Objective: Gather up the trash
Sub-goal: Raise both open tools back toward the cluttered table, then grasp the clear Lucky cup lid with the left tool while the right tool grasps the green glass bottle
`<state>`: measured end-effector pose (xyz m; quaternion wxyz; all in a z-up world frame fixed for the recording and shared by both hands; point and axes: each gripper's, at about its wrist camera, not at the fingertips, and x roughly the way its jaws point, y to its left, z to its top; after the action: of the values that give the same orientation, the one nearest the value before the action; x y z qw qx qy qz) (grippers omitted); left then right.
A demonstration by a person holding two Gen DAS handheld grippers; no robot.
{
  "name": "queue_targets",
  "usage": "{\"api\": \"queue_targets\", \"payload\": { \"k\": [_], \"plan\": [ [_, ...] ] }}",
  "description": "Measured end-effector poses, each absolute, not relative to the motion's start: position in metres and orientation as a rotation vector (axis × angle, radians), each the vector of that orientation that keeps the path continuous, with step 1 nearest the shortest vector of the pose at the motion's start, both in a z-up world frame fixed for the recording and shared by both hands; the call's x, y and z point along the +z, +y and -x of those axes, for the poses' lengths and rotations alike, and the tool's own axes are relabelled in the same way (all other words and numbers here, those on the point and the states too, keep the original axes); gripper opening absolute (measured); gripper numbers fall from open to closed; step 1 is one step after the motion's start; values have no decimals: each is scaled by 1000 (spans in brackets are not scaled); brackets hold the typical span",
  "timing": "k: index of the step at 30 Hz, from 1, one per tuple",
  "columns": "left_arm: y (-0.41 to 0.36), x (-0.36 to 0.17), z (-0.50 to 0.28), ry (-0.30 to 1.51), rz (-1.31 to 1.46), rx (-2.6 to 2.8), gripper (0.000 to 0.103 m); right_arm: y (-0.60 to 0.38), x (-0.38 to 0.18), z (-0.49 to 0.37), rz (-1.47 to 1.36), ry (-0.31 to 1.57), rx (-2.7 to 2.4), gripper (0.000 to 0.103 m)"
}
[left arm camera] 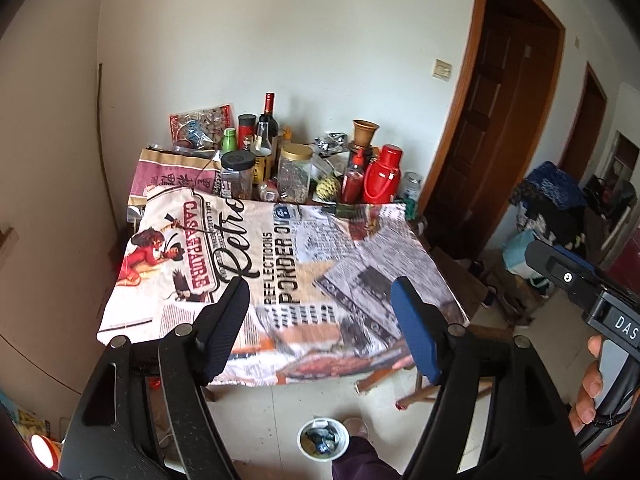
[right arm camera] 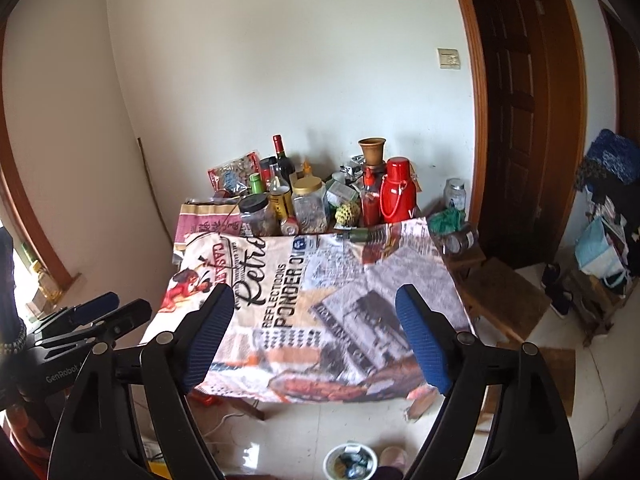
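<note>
Left gripper is hovering with jaws spread wide and empty above the printed tablecloth. Right gripper is likewise gaping, holding nothing. The white trash cup is sitting on the floor below both, at the table's near edge.

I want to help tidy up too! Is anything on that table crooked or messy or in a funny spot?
Yes. The printed cloth lies crooked on the table, with its far right corner folded over. The jars and bottles are all crammed together at the back by the wall. A white cup with scraps in it sits on the floor, not on the table.
</note>
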<state>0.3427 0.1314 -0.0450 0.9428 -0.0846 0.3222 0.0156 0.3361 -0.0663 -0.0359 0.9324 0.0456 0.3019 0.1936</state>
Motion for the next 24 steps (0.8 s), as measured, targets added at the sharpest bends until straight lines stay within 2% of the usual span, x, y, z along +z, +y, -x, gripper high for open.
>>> {"api": "queue_targets", "payload": {
  "k": [12,24],
  "plan": [
    [98,-34,-478,646,219,134,72,-101,-25,-467,-45,626,504,80],
    [114,-82,-577,788,260,192,72,-99,-78,-563,-31,795,499,80]
  ]
}}
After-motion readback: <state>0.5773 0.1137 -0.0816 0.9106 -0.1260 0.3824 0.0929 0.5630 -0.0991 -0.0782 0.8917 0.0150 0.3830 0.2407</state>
